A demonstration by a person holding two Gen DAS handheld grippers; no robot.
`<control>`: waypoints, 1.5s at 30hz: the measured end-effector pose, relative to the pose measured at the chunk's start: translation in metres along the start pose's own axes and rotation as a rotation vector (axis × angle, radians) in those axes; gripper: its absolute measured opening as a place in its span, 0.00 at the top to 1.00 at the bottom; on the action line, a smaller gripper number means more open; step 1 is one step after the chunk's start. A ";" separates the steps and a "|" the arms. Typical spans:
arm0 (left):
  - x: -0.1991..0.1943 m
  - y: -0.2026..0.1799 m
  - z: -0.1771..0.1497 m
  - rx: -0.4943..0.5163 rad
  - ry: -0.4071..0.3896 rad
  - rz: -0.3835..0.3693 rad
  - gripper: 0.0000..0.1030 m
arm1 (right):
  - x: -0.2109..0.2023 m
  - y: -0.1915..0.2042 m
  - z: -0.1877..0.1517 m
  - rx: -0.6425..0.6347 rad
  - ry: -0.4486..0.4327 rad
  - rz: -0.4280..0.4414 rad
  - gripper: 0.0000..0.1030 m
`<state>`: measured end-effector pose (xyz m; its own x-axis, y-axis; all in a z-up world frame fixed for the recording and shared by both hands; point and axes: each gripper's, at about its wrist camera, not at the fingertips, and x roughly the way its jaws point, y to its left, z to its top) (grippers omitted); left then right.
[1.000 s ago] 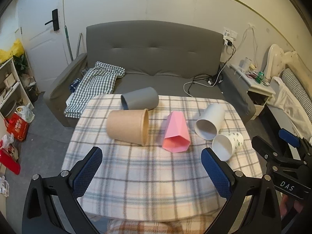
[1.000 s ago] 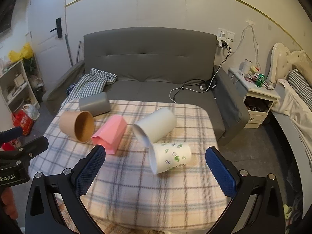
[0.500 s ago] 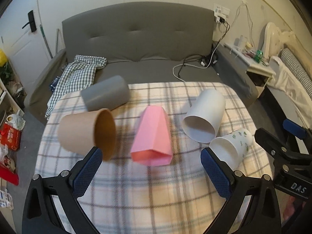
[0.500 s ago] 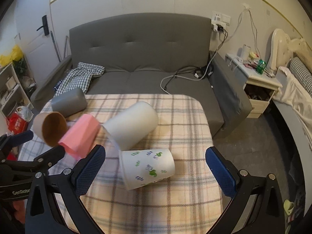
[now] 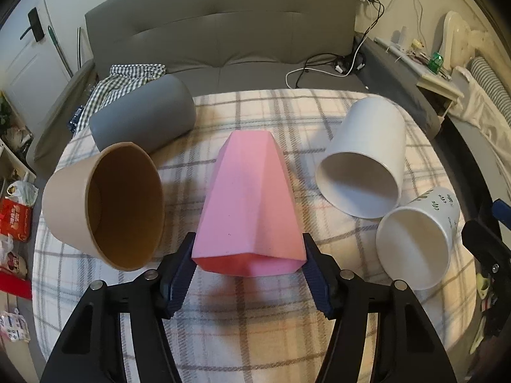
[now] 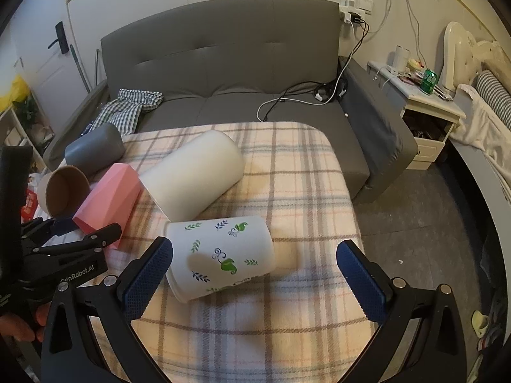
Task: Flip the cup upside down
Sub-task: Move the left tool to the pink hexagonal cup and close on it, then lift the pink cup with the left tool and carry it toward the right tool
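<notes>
Several cups lie on their sides on a plaid-covered table (image 5: 255, 335). A pink faceted cup (image 5: 250, 204) lies with its mouth toward me; my left gripper (image 5: 249, 271) has closed onto its rim end, one pad on each side. It also shows in the right wrist view (image 6: 108, 198). A leaf-printed white cup (image 6: 223, 255) lies between the fingers of my right gripper (image 6: 255, 274), which is wide open and apart from it. In the left wrist view the leaf-printed cup (image 5: 418, 239) lies at the right.
A brown paper cup (image 5: 105, 207), a grey cup (image 5: 143, 121) and a plain white cup (image 5: 364, 159) lie beside the pink one. A grey sofa (image 6: 239, 73) with a checked cloth (image 6: 131, 108) and cables stands behind the table. A nightstand (image 6: 424, 118) stands at right.
Both grippers moved forward and down toward the table. My left gripper narrowed from wide open onto the pink cup's rim end. My right gripper came around the leaf-printed cup, still open.
</notes>
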<state>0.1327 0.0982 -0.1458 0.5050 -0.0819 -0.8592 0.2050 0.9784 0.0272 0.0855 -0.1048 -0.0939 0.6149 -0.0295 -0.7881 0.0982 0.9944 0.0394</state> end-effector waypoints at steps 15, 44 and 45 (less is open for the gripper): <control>-0.042 -0.005 -0.065 -0.032 0.102 -0.064 0.38 | -0.031 0.016 -0.021 -0.020 -0.005 0.012 0.00; -0.116 0.129 -0.064 -0.121 -0.062 -0.035 0.09 | -0.081 0.132 -0.009 -0.165 0.103 -0.023 0.00; -0.115 0.136 -0.063 -0.123 -0.068 -0.032 0.09 | -0.075 0.138 -0.008 -0.172 0.119 -0.017 0.00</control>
<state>0.0500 0.2526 -0.0756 0.5560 -0.1220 -0.8222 0.1194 0.9906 -0.0662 0.0463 0.0354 -0.0340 0.5166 -0.0441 -0.8551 -0.0335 0.9969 -0.0716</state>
